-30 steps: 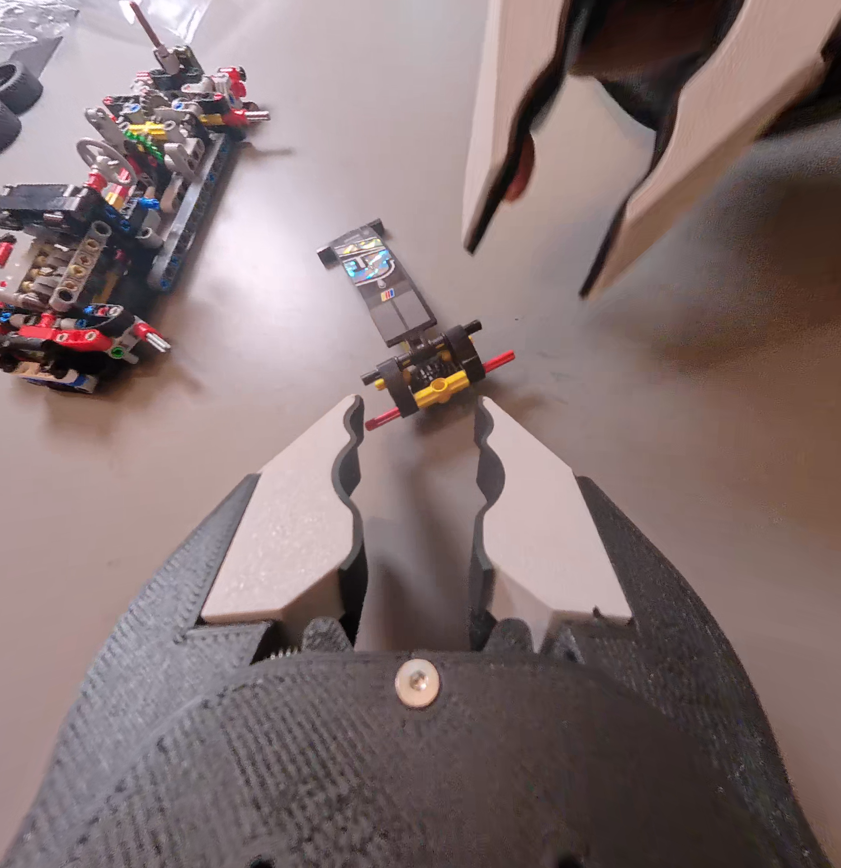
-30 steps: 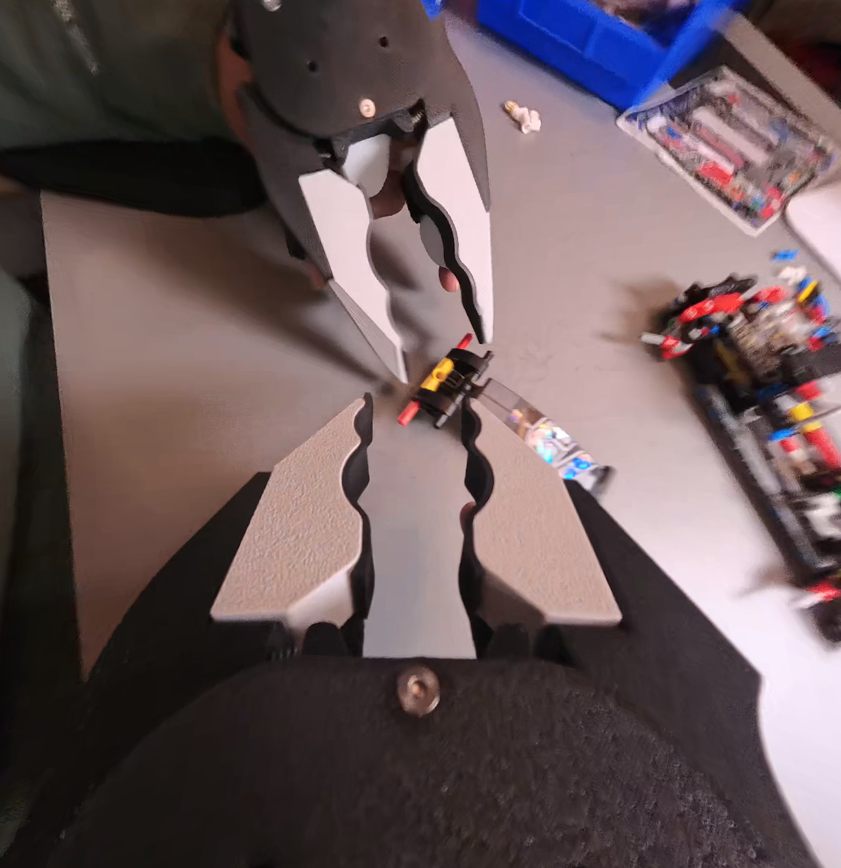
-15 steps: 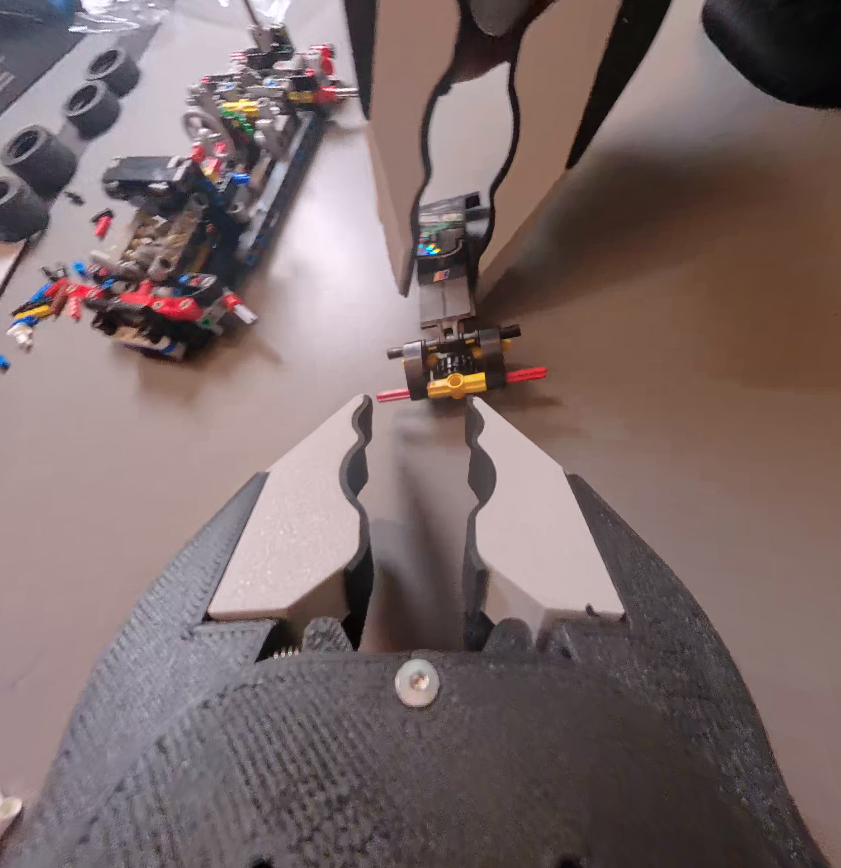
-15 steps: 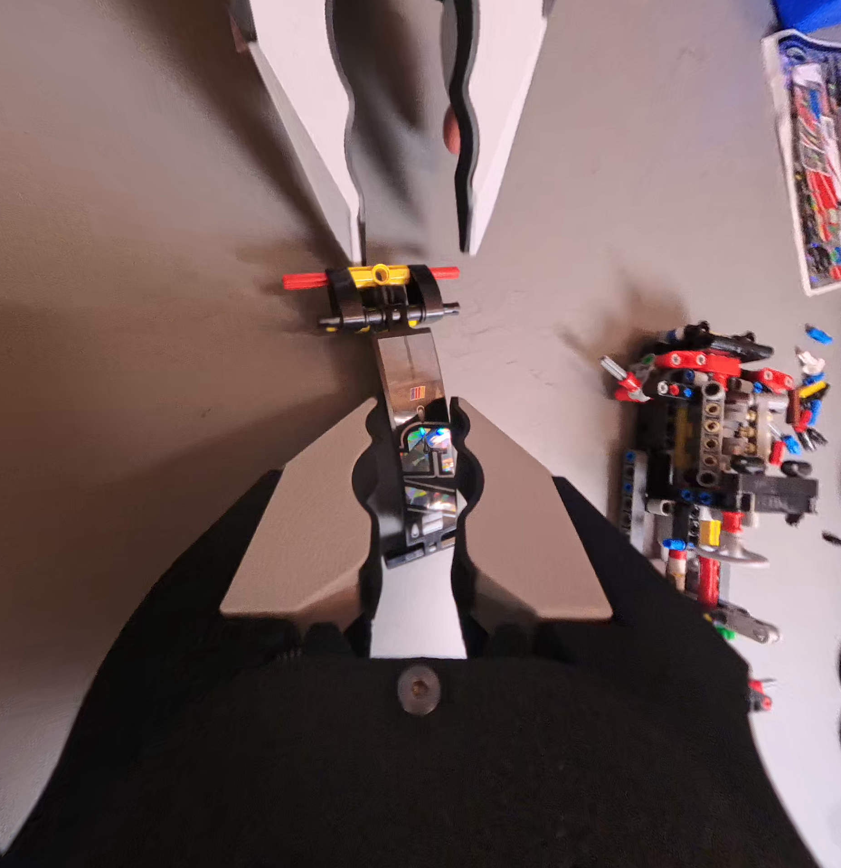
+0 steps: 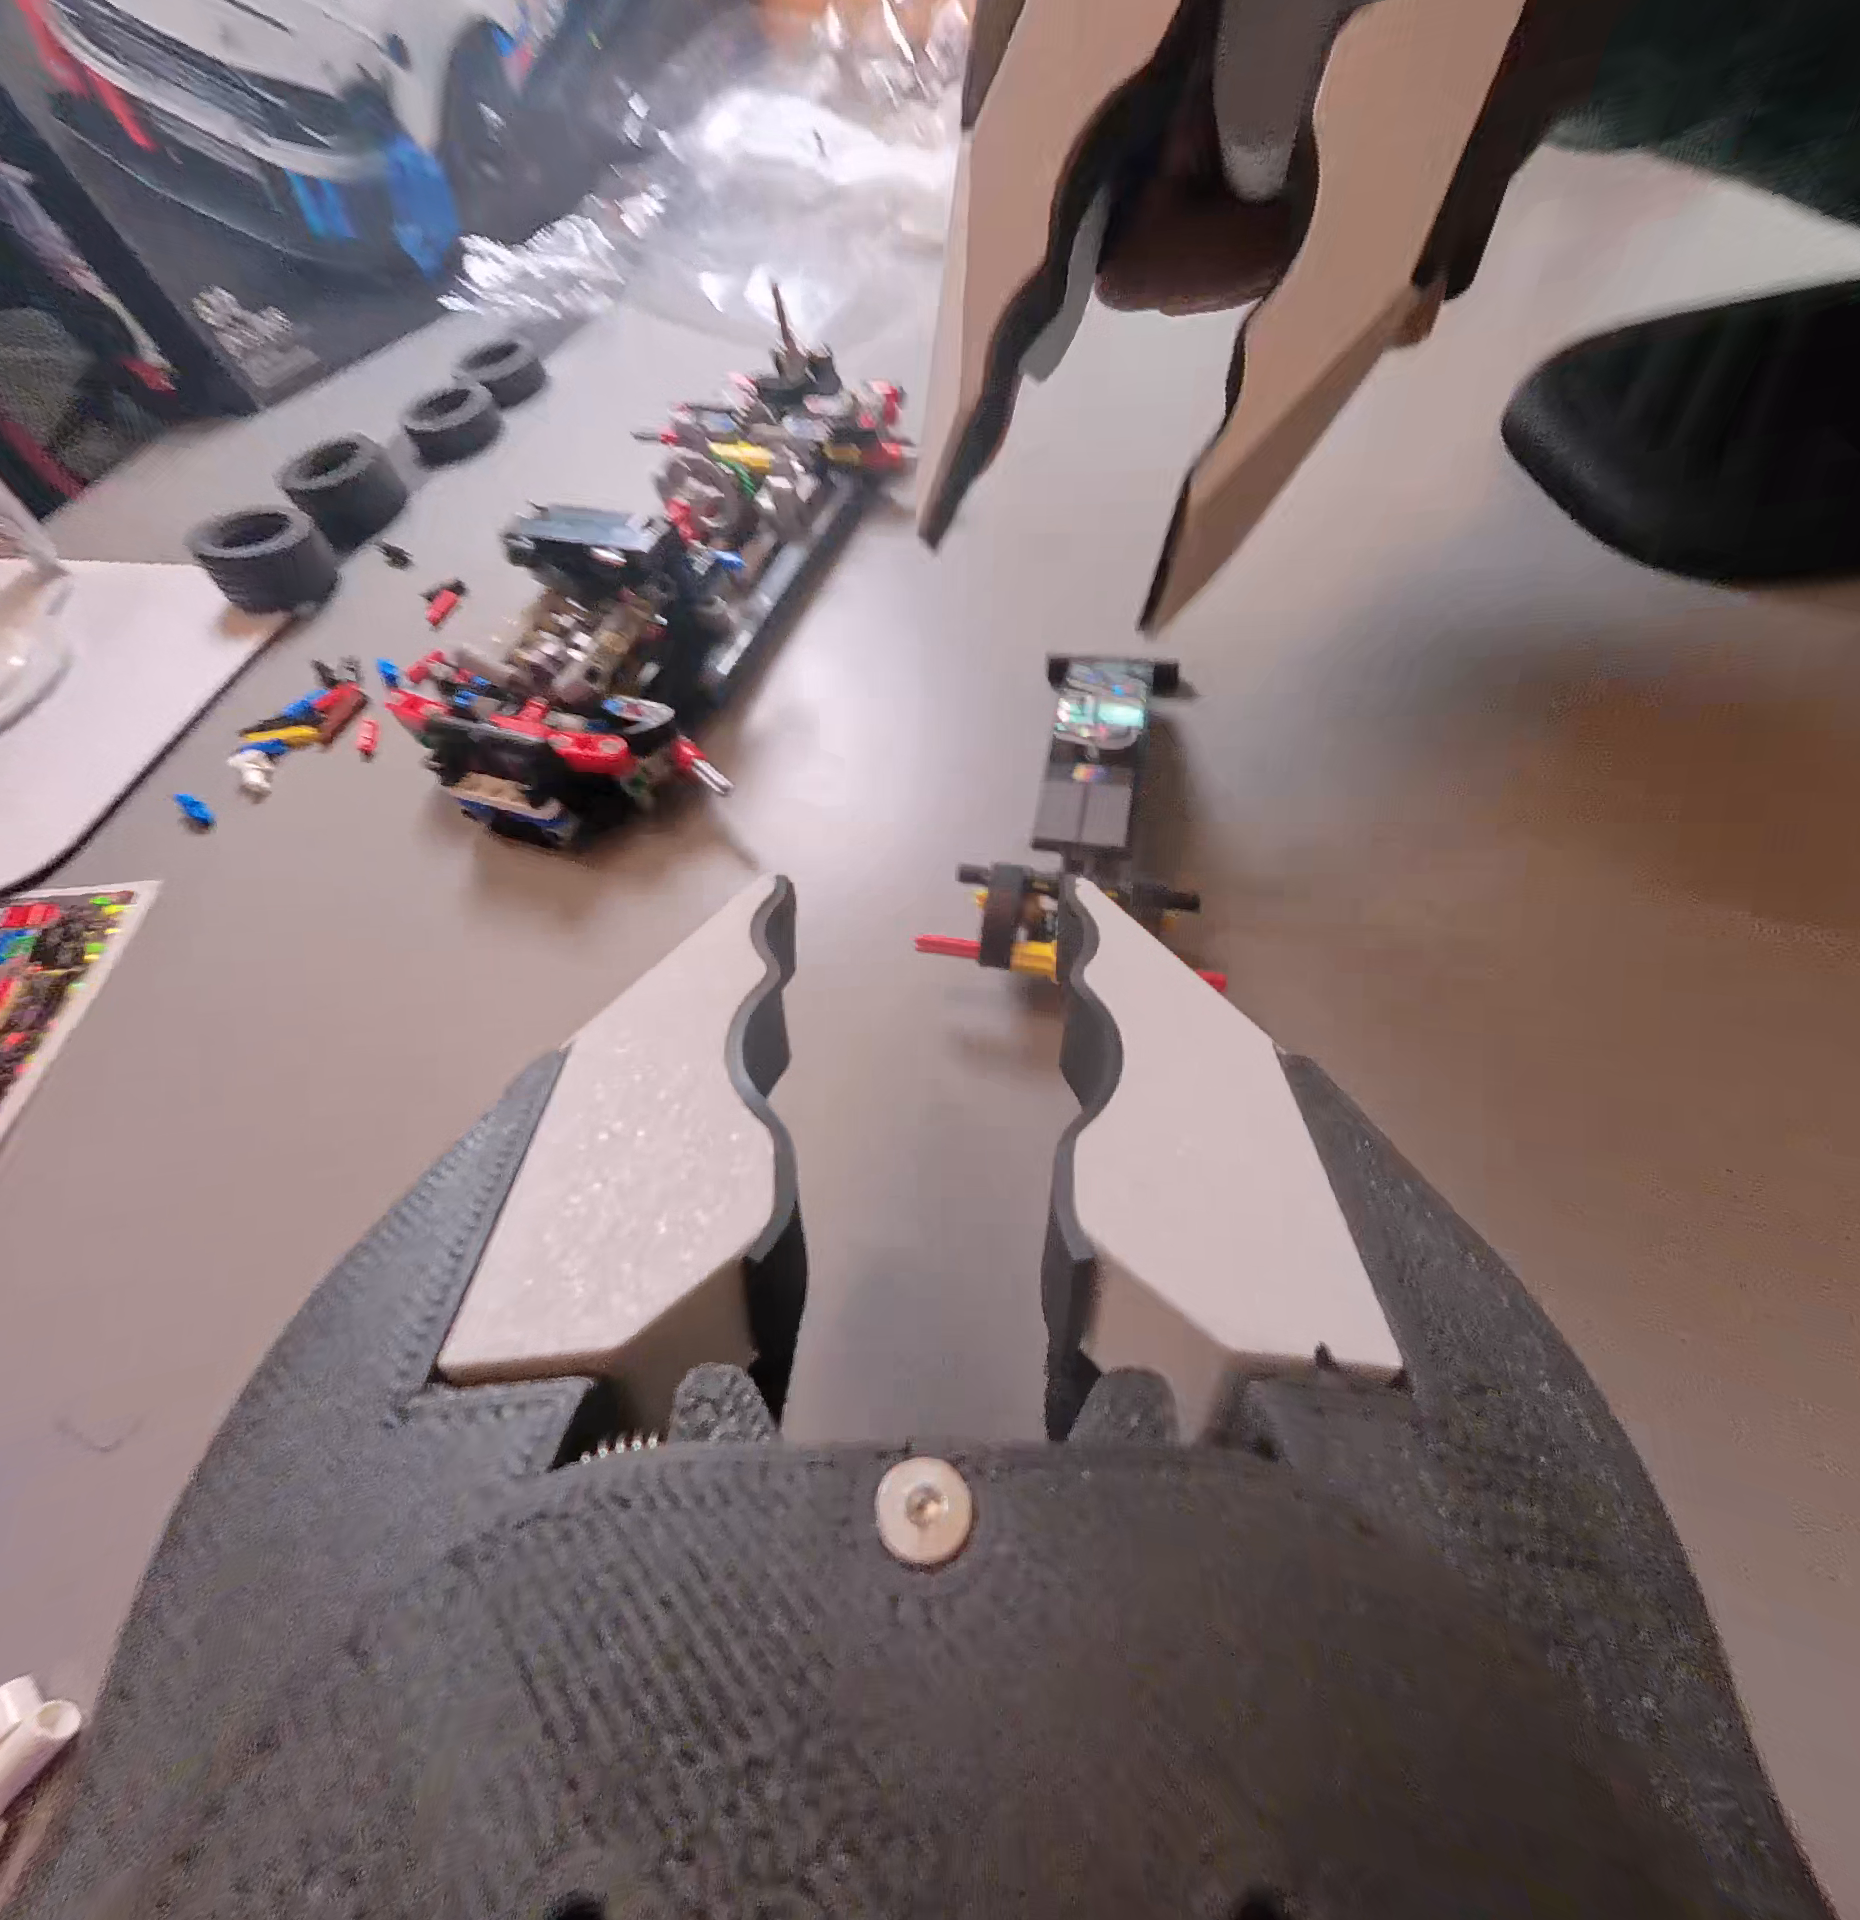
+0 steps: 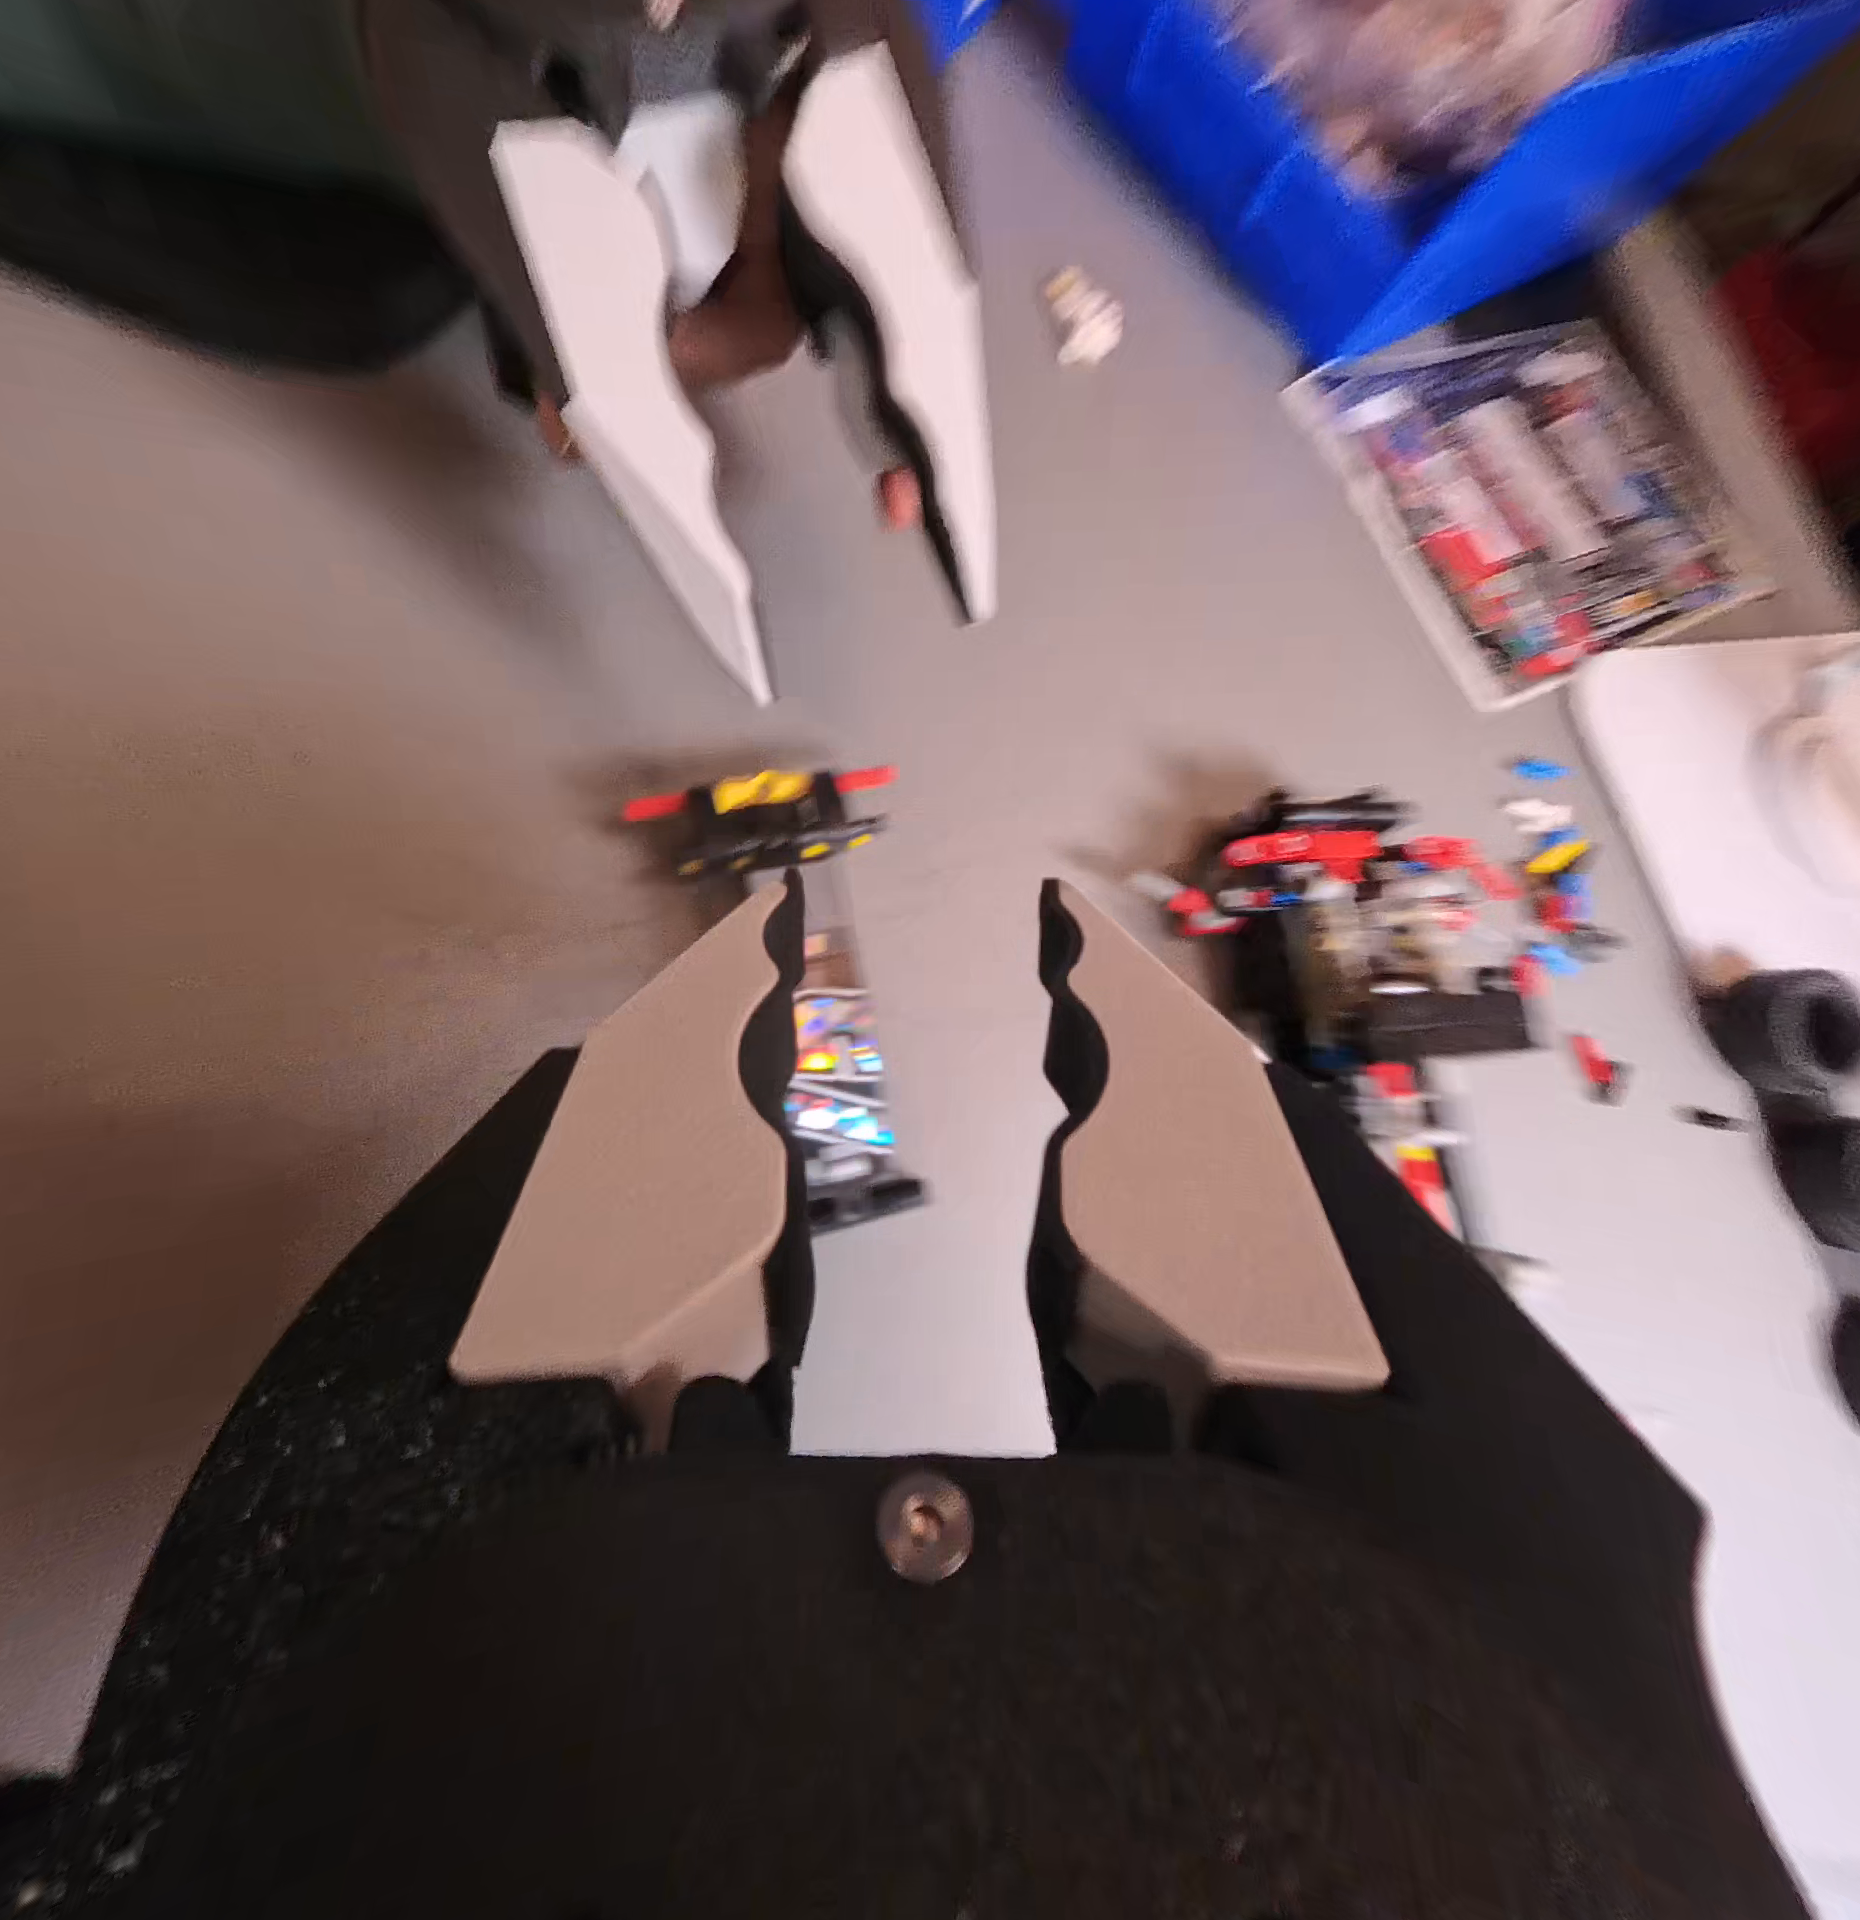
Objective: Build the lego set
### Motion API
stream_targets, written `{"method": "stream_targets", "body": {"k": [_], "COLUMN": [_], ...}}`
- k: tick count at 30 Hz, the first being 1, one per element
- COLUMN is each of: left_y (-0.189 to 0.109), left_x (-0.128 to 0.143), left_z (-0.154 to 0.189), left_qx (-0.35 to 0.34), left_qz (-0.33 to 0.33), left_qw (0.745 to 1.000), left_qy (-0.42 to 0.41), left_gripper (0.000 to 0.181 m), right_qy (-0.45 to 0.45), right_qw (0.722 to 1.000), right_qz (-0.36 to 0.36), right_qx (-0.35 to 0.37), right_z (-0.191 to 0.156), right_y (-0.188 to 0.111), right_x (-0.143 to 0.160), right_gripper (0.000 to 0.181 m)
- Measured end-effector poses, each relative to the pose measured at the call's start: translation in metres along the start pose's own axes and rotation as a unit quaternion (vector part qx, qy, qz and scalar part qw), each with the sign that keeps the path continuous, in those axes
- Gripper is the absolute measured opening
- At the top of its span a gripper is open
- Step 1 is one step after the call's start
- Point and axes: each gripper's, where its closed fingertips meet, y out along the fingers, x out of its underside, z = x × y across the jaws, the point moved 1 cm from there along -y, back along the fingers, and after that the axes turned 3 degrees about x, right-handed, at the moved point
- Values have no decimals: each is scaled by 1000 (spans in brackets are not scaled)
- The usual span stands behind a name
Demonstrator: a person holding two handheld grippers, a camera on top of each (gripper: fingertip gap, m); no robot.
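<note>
Wrist views face each other, sharing the table (image 5: 1528, 1039); right view blurred.

bare table (image 5: 1528, 1039) lies right of the small assembly (image 5: 1087, 800); the chassis (image 5: 635, 665) crowds its left.

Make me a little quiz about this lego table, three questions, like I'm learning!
1. True or false: the left gripper is shut on the small lego piece with the red axle.
2. How many loose black tyres sit in a row in the left wrist view?
3. Which side of the small piece is the big half-built lego car in the left wrist view: A left, B right?

Key: 1 false, it is open and the right gripper too; 2 four; 3 A.
</note>
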Motion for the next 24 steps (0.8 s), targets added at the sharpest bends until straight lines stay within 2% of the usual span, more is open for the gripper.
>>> {"method": "stream_targets", "body": {"k": [1,4,7,12,15,18,22,24], "left_y": [-4,-15,-24,-36,-40,-38,-28,-19], "left_x": [-4,-12,-16,-29,-43,-66,-108,-122], "left_z": [-7,-31,-54,-91,-116,-150,-228,-271], "left_qx": [-15,-68,-118,-185,-212,-241,-296,-306], "left_qz": [17,54,78,82,76,72,29,5], "left_qw": [1000,996,990,979,974,968,955,952], "left_qy": [-5,-11,-21,-14,-11,-13,13,0], "left_gripper": [48,47,46,40,35,30,30,31], "right_qy": [7,20,50,77,72,-1,-42,-66], "right_qw": [999,987,962,928,931,941,952,948], "right_qz": [23,64,89,79,93,61,-13,-50], "right_qx": [25,146,255,356,344,334,303,309], "right_z": [20,98,184,303,333,343,358,366], "right_y": [-12,-47,-73,-83,-63,-24,32,46], "right_x": [-9,-19,-15,10,-2,-32,-47,-47], "right_gripper": [42,38,32,32,31,31,33,27]}}
